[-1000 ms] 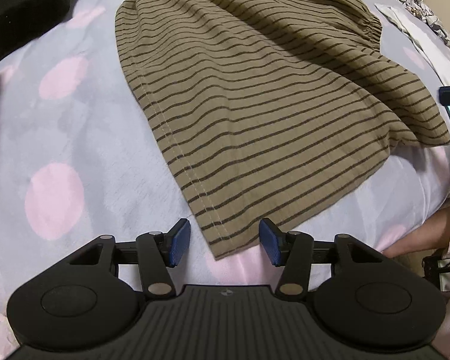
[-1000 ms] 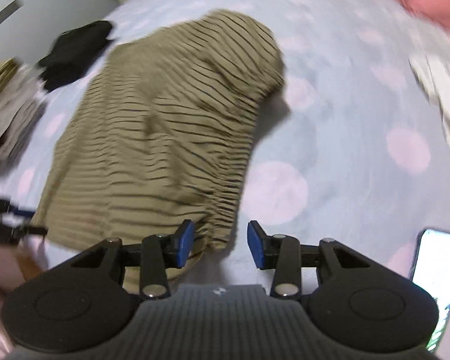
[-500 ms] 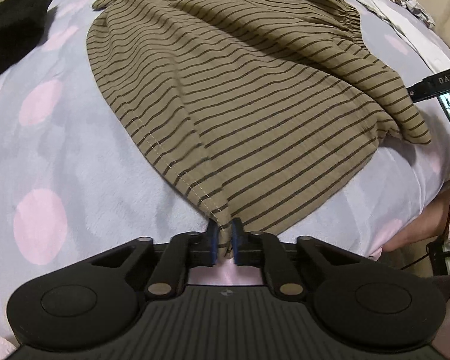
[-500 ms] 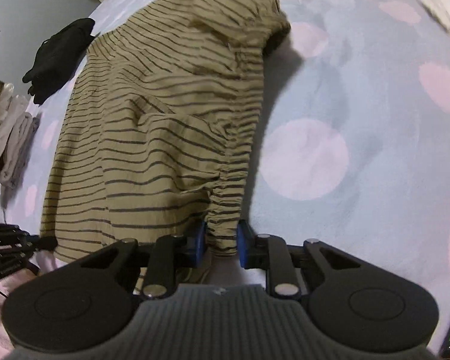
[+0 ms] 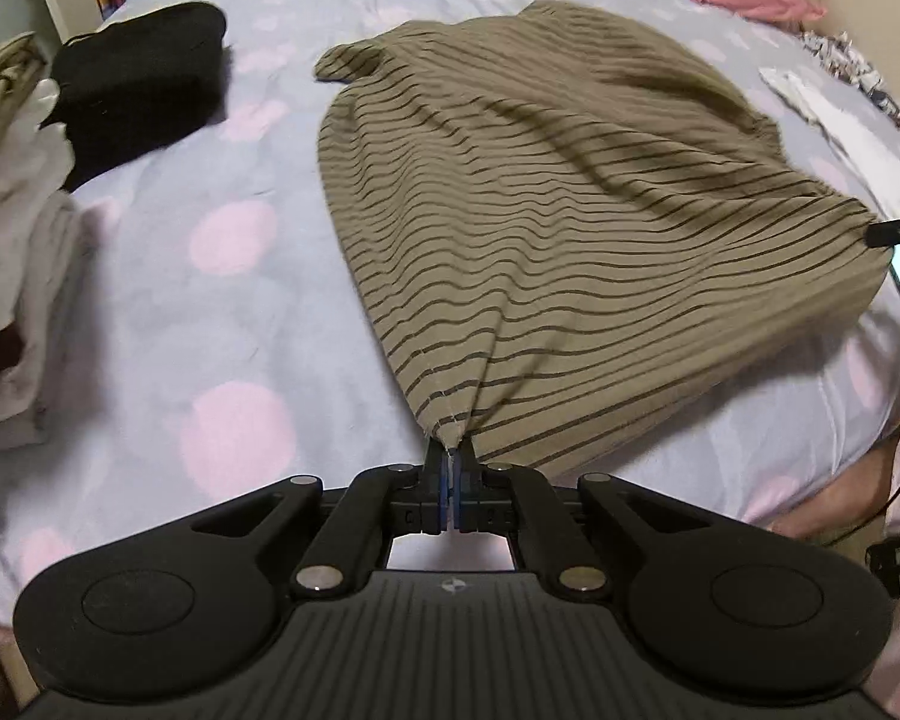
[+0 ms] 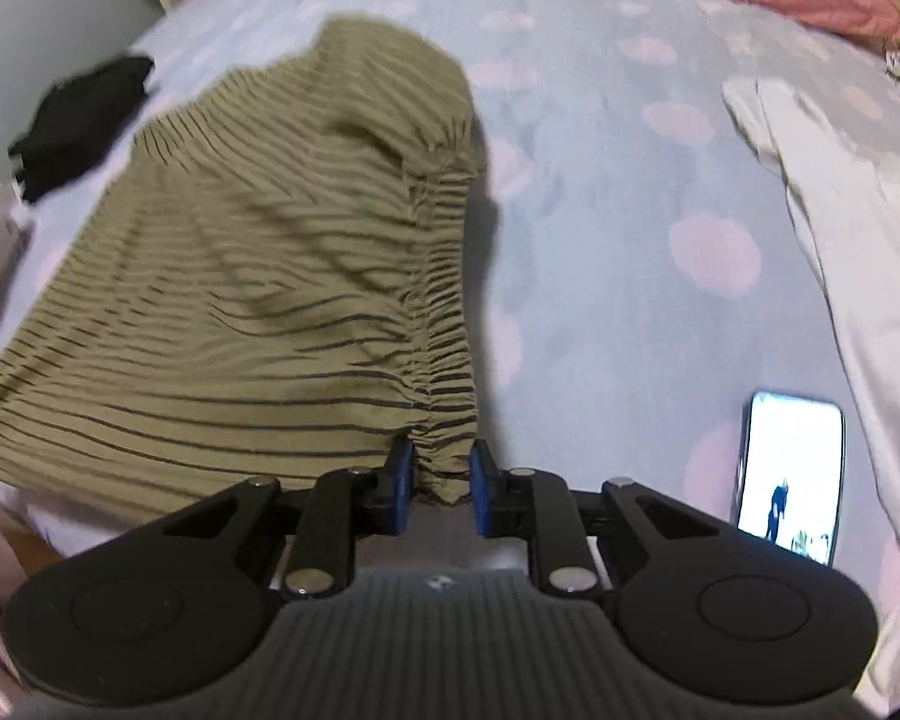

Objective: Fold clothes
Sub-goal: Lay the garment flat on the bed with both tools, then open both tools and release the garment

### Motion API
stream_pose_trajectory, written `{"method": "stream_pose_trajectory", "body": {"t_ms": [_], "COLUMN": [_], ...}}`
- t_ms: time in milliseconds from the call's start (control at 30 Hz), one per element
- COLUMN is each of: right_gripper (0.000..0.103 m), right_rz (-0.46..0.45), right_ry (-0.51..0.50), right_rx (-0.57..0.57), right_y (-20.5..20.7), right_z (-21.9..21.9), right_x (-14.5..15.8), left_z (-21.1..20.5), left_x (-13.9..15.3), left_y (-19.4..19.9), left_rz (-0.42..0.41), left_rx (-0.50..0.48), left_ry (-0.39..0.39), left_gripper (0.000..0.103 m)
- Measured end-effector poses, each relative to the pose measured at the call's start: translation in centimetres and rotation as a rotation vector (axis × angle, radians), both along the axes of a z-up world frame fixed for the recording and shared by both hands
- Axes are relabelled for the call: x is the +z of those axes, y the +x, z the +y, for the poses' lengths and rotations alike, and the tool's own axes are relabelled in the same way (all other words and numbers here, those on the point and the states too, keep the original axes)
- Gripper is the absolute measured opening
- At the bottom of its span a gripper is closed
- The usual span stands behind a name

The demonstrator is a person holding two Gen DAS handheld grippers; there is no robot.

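Striped garment (image 5: pixel 558 228) hangs from both your tools, left tool (image 5: pixel 450 489) and right tool (image 6: pixel 441 483) each clamping a corner; phone (image 6: pixel 792 474) lies beside it on the bed (image 5: pixel 222 312).

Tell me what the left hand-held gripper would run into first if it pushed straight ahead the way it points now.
The left hand-held gripper is already shut on a hem corner of the striped garment, so going straight on it would push into that same cloth, bunching it over the bedsheet. Nothing else seems to lie in that line, though depth is unclear.
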State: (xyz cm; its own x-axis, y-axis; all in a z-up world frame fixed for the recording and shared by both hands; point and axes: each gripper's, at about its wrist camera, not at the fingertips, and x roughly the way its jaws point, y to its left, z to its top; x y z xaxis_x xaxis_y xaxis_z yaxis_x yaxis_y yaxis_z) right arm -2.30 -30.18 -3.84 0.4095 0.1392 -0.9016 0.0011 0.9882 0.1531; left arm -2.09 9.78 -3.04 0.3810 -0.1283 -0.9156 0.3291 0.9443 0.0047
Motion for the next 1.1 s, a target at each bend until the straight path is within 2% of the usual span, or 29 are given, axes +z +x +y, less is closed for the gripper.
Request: {"method": "stream_pose_trajectory", "body": {"t_ms": [100, 267, 300, 400, 467, 533, 600, 767, 800, 933, 1100], "right_gripper": [0.022, 0.023, 0.025, 0.040, 0.041, 0.042, 0.042, 0.046, 0.049, 0.061, 0.065], "right_rz": [0.062, 0.102, 0.108, 0.087, 0.060, 0.030, 0.000, -0.076, -0.087, -0.128, -0.146], "right_ry": [-0.020, -0.052, -0.051, -0.055, -0.041, -0.040, -0.041, -0.044, -0.039, 0.024, 0.138], "right_rx": [0.037, 0.070, 0.074, 0.064, 0.051, 0.042, 0.034, 0.014, 0.006, -0.031, -0.102], "right_y": [-0.4, 0.2, 0.3, 0.1, -0.1, 1.0, 2.3, 5.5, 6.4, 11.2, 17.7], "right_z": [0.4, 1.1, 1.1, 0.8, 0.2, 0.0, -0.2, -0.8, -0.9, -1.1, -1.1], "right_x": [-1.5, -3.2, -3.3, -2.1, -1.0, 0.0, 0.9, 3.2, 3.4, 4.1, 3.7], "left_z": [0.1, -0.4, -0.4, -0.4, -0.4, 0.0, 0.7, 1.7, 1.6, 0.2, -2.3], "left_x": [-0.5, -2.8, -3.5, -4.5, -4.6, -3.9, -2.6, 1.1, 1.6, 3.0, 3.4], "left_y": [-0.9, -1.5, -1.2, -0.5, -0.1, -0.1, 0.0, 2.6, 3.3, 6.7, 11.3], "left_rz": [0.070, 0.157, 0.177, 0.221, 0.250, 0.240, 0.206, 0.115, 0.096, 0.044, 0.004], "left_rx": [-0.028, -0.067, -0.059, -0.036, -0.039, -0.043, -0.026, -0.005, 0.000, 0.018, 0.017], "left_ry": [0.033, 0.081, 0.077, 0.057, 0.048, 0.038, 0.026, -0.018, -0.020, -0.024, -0.031], "left_gripper": [0.000, 0.000, 0.000, 0.002, 0.005, 0.020, 0.029, 0.033, 0.038, 0.039, 0.040]}}
